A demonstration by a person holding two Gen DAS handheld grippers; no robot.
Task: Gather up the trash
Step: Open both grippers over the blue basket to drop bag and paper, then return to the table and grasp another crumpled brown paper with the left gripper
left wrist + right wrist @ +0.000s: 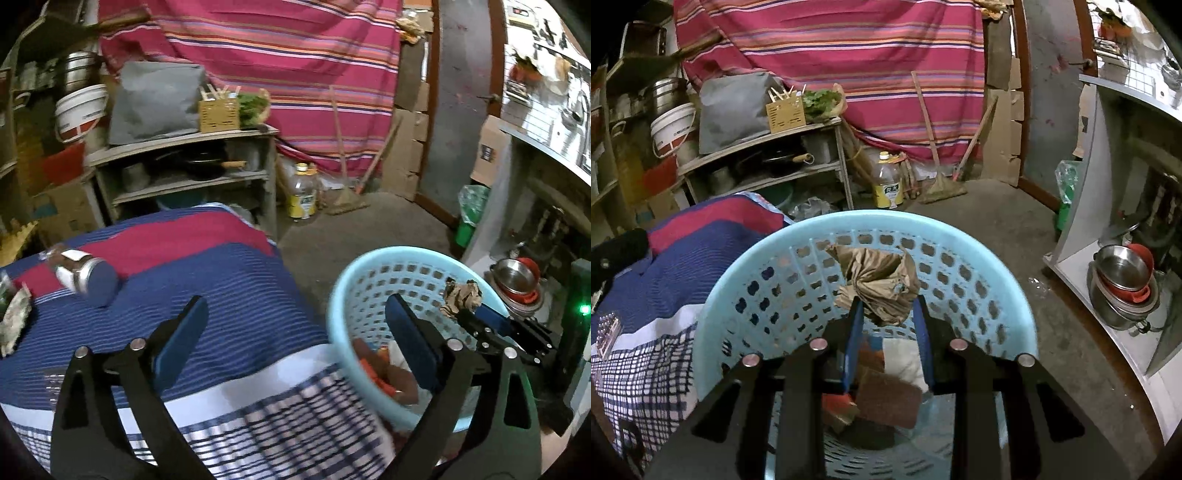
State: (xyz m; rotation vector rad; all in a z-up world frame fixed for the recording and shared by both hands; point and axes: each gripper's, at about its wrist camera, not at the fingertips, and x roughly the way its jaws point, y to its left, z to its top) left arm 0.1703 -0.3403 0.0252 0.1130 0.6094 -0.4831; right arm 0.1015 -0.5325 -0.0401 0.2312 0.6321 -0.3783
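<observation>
A light blue plastic basket (746,273) stands beside the bed; it also shows in the left wrist view (340,288). My right gripper (888,306) is shut on a crumpled brown paper wad (879,284) and holds it over the basket; the wad also shows in the left wrist view (461,295). Inside the basket lie a brown pad (886,398), white paper and orange scraps. My left gripper (295,325) is open and empty over the bed's edge. A can-like item (79,275) and a wrapper (14,321) lie on the striped bedspread (221,280).
A grey shelf unit (184,166) with pots stands behind the bed. A yellow-labelled bottle (301,192) and a broom (347,195) are on the concrete floor. Steel bowls (1123,284) sit on a low shelf at right. A green bin (469,218) stands by the wall.
</observation>
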